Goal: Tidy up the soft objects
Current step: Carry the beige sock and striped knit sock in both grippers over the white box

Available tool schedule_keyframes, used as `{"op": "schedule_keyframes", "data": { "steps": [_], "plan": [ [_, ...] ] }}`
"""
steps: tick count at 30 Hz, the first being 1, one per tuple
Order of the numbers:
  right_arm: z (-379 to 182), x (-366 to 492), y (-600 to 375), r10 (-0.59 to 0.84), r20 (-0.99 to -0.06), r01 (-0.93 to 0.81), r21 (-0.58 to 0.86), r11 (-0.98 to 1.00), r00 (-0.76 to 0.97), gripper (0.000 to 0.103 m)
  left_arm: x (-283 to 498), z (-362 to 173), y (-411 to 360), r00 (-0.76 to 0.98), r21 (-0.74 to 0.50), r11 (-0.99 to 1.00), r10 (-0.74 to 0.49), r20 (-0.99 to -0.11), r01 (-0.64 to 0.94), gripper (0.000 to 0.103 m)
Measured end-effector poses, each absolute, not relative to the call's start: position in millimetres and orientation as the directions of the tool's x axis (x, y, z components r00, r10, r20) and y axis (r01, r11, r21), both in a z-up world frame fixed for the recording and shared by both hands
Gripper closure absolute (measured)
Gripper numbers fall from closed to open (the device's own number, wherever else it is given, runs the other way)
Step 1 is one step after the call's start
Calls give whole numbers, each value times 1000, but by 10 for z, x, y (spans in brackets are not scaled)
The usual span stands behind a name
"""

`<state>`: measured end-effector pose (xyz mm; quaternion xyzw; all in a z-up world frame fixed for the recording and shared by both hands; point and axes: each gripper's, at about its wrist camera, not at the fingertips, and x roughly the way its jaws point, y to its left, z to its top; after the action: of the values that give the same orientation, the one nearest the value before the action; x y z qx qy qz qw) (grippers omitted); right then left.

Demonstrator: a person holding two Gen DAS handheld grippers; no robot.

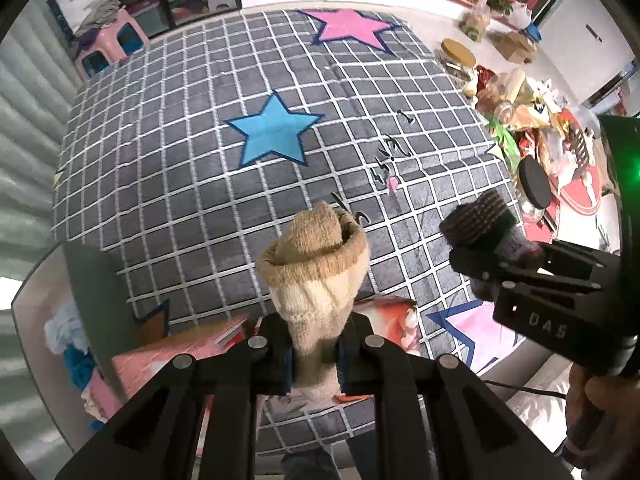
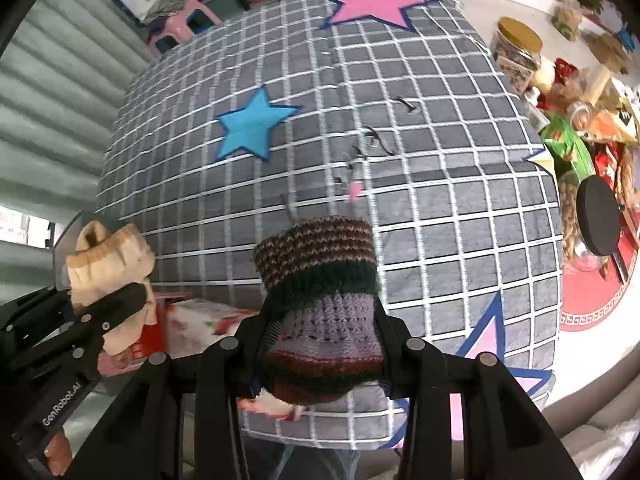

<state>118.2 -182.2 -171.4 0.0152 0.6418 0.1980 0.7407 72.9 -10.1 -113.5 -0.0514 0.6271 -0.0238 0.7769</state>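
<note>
A: Left gripper (image 1: pixel 314 354)?
B: Closed on beige sock (image 1: pixel 316 276), held upright at frame ctr-bottom, above grid blanket (image 1: pixel 200 184).
A: Right gripper (image 2: pixel 320 344)?
B: Clamped on striped knit sock (image 2: pixel 320 276), ctr-bottom of its view.

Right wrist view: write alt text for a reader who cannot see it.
The right gripper is shut on a striped knitted sock above a grey grid-patterned cover with a blue star. At left, the left gripper clamps a beige sock.
</note>
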Motion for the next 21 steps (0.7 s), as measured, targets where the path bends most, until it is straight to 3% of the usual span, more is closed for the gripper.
{"op": "schedule_keyframes", "data": {
  "steps": [21],
  "plan": [
    [-882, 640, -417, 368, -916, -558, 224, 799, 159, 61, 52, -597, 1101, 370, -155, 948, -43, -928, -278, 86]
  ]
}}
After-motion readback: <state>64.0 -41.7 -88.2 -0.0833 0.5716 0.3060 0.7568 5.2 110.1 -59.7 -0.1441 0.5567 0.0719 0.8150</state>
